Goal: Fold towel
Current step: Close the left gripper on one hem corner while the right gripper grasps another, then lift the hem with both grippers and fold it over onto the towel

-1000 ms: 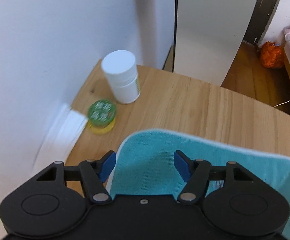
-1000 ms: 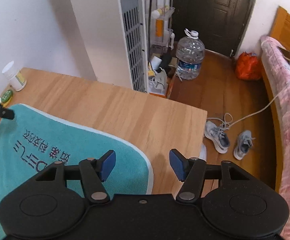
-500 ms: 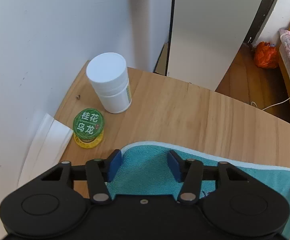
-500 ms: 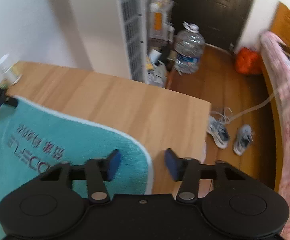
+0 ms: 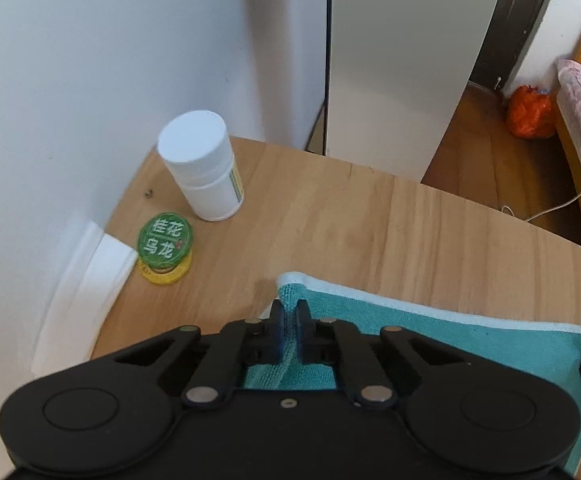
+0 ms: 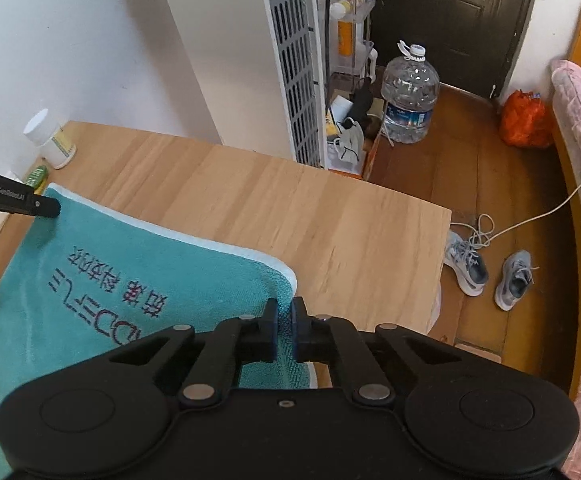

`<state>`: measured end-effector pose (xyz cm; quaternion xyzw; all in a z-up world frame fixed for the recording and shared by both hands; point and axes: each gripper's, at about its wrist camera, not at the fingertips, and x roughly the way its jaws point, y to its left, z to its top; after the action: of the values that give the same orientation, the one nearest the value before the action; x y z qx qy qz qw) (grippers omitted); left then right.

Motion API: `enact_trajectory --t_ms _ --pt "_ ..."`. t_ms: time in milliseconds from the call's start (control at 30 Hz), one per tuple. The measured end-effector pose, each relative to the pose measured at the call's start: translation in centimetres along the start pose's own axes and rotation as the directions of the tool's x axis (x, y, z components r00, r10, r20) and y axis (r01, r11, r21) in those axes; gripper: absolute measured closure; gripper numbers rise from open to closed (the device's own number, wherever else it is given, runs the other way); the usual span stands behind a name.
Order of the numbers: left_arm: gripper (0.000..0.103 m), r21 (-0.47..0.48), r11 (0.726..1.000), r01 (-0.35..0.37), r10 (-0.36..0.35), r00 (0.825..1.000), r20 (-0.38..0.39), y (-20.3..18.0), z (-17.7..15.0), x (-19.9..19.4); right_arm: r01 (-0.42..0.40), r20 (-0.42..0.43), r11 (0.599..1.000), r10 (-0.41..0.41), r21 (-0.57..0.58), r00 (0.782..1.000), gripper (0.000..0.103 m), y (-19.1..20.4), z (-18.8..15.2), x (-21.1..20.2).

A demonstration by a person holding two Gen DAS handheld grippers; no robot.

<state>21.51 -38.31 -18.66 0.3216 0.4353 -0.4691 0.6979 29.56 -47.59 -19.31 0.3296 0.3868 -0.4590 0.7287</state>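
Towel (image 6: pixel 102 276) is the teal one with a white border and dark lettering stitched on it, spread over the near left part of the wooden counter (image 6: pixel 290 216). Both claws are clamped on it right now. The left claw (image 5: pixel 289 312) has its fingers pinched together on the far left corner, and you can see a bit of terry cloth bunched up between them, with the corner tip poking out just past the fingertips. From the right wrist view that same claw shows up as a black bar coming in from the left edge and touching the towel's far corner. The right claw (image 6: pixel 284 312) is squeezed onto the far right corner, where the white border curves round, and the fabric runs down between its fingers too.

Off to the left by the wall there's a white plastic bottle (image 5: pixel 202 164) standing upright, and just beside it a little green-lidded tub (image 5: pixel 165 246) with a yellow base and Chinese characters on the lid. Both sit near the towel's left corner but aren't touching it. Something white and folded (image 5: pixel 86 280) lies along the wall edge next to the tub, can't tell what it is.

Past the counter there's a big water jug (image 6: pixel 408 96) on the wooden floor, a pair of grey sneakers (image 6: pixel 490 272), an orange bag (image 6: pixel 524 118) and a dark door (image 6: pixel 450 20).
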Motion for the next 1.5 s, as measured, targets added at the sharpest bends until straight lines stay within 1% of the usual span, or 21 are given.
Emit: enact_trajectory --t_ms 200,300,433,500,567,667,767,833,933,1000,1067,1133,1200,1300,1367,1433,1500 --pt "0.098 -0.029 1.000 -0.012 0.014 0.998 0.065 1.4 -1.4 -4.1 -0.030 0.046 1.000 0.030 0.003 0.999 0.098 0.8 -1.0 -2.5" --pt "0.098 -0.013 0.999 -0.029 0.030 0.996 0.087 1.1 -2.7 -5.9 -0.046 0.073 0.999 0.046 0.005 0.996 0.098 1.6 -2.5 -4.1" --pt "0.098 -0.009 0.998 -0.059 0.060 0.991 0.116 1.8 -6.9 -10.2 -0.095 0.085 0.995 0.094 0.015 0.992 0.098 3.3 -6.0 -7.2" --pt "0.098 -0.015 0.998 -0.065 0.066 0.991 0.118 2.4 -9.2 -12.1 -0.112 0.094 0.994 0.111 0.011 0.989 0.098 4.0 -7.3 -8.4" --pt "0.098 -0.021 0.997 -0.076 0.078 0.990 0.120 3.1 -11.6 -14.1 -0.146 0.101 0.989 0.144 0.010 0.984 0.098 4.8 -9.4 -10.3" --pt "0.098 -0.060 0.993 -0.104 0.112 0.985 0.133 4.3 -14.8 -17.3 -0.194 0.089 0.981 0.192 0.008 0.977 0.098 5.8 -11.5 -12.6" --pt "0.098 -0.113 0.987 -0.118 0.134 0.980 0.148 5.3 -17.5 -20.4 -0.252 0.087 0.966 0.256 -0.050 0.963 0.098 7.2 -13.4 -15.3" --pt "0.098 -0.136 0.978 -0.155 0.175 0.973 0.149 5.9 -19.5 -22.2 -0.284 0.080 0.956 0.289 -0.074 0.954 0.098 7.7 -14.1 -16.2" --pt "0.098 -0.180 0.961 -0.209 0.235 0.961 0.142 6.5 -21.9 -24.2 -0.340 0.036 0.932 0.347 -0.122 0.937 0.098 8.6 -15.5 -17.2" --pt "0.098 -0.210 0.954 -0.216 0.249 0.957 0.149 7.0 -23.4 -25.3 -0.372 0.006 0.916 0.378 -0.152 0.926 0.098 9.1 -16.8 -17.8" --pt "0.098 -0.234 0.946 -0.226 0.265 0.952 0.152 7.4 -25.1 -26.3 -0.388 -0.002 0.903 0.395 -0.183 0.919 0.098 9.6 -18.2 -18.5" --pt "0.098 -0.264 0.940 -0.218 0.264 0.952 0.153 7.9 -27.0 -27.2 -0.405 -0.014 0.896 0.410 -0.184 0.912 0.098 10.2 -19.8 -19.4" --pt "0.098 -0.270 0.940 -0.210 0.259 0.953 0.156 8.3 -28.5 -27.7 -0.416 -0.020 0.889 0.420 -0.193 0.907 0.097 11.0 -21.4 -20.3" --pt "0.098 -0.272 0.940 -0.208 0.261 0.949 0.176 9.2 -31.5 -28.7 -0.437 -0.002 0.866 0.450 -0.242 0.893 0.097 13.0 -24.7 -22.2" --pt "0.098 -0.276 0.941 -0.195 0.253 0.949 0.190 10.3 -33.4 -29.2 -0.455 0.018 0.858 0.472 -0.238 0.882 0.097 14.1 -26.9 -23.1" --pt "0.098 -0.266 0.946 -0.186 0.242 0.950 0.196 11.4 -35.1 -29.5 -0.451 0.030 0.854 0.474 -0.261 0.880 0.097 15.9 -30.3 -24.2" --pt "0.098 -0.253 0.952 -0.171 0.226 0.952 0.206 12.3 -36.7 -29.9 -0.456 0.015 0.851 0.476 -0.259 0.879 0.097 17.0 -32.4 -24.5"
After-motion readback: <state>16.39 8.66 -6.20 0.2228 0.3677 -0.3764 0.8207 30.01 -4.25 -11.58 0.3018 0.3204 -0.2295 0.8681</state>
